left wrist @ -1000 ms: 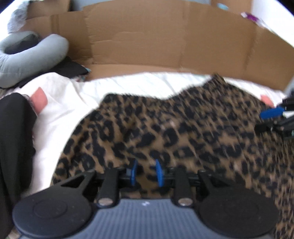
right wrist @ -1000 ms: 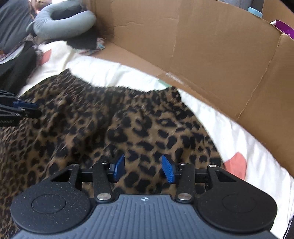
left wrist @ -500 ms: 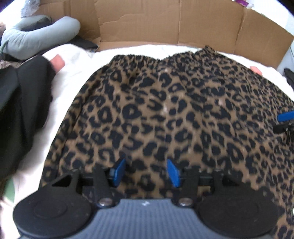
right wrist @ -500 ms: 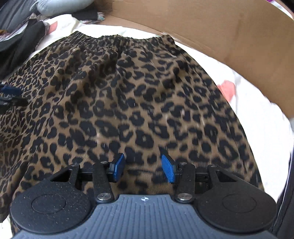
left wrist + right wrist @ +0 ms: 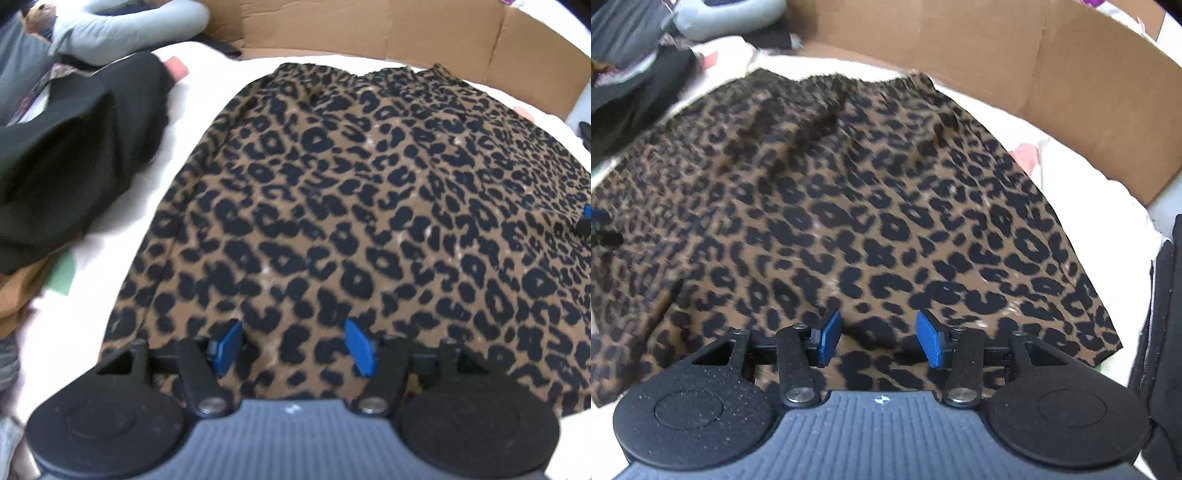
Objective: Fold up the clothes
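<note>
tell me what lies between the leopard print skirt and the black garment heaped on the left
A bare strip of white bedsheet separates the leopard print skirt from the black garment, seen in the left wrist view.

The leopard-print skirt [image 5: 354, 206] now lies spread flat; the left hand-held gripper [image 5: 291, 347] has opened wide, both pulled back.

leopard-print skirt [image 5: 369, 206] | spread flat | on white bedding, waistband far

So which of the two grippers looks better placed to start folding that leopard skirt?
Probably the right gripper. It hangs open over the skirt's hem near its right corner and clean side edge. The left gripper, also open, has the black garment lying close beside its edge.
</note>
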`<state>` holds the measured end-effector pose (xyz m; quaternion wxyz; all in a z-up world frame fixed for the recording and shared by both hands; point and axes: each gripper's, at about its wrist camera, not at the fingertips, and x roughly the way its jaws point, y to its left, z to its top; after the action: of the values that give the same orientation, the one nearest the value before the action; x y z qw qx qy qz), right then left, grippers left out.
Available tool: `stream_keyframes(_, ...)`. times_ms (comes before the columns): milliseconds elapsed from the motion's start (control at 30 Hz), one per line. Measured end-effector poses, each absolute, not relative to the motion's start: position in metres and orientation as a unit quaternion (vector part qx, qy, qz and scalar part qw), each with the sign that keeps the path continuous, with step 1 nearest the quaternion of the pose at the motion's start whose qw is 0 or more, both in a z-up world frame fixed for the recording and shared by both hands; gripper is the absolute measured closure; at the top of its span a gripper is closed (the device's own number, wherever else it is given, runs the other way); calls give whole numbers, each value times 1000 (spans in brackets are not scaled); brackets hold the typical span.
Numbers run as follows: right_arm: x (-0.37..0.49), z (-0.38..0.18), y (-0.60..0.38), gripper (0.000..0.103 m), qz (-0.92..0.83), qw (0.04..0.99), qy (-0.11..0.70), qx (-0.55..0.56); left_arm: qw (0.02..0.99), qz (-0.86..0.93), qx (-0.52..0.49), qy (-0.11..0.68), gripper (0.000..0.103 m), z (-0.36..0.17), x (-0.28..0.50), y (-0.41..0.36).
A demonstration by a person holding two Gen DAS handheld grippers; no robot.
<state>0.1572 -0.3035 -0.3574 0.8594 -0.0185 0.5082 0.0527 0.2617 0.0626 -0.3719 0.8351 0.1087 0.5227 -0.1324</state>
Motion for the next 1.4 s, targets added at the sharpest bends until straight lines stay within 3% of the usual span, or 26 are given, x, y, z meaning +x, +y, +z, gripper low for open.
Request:
stream_keyframes(333, 164, -360, -290, 51, 55, 881, 470, 13, 849, -87, 93, 513, 40, -346, 253, 98)
stream_keyframes(700, 156, -377, -288, 52, 42, 871, 489, -16, 870, 0, 62, 490, 47, -357, 249, 163)
stream_keyframes(933, 136, -378, -282, 51, 45, 859, 510, -29, 874, -2, 50, 483, 61, -369, 248, 184)
stream_keyframes(1400, 108, -377, -280, 51, 47, 839, 542, -17, 884, -54, -36, 463, 62, -387, 250, 199)
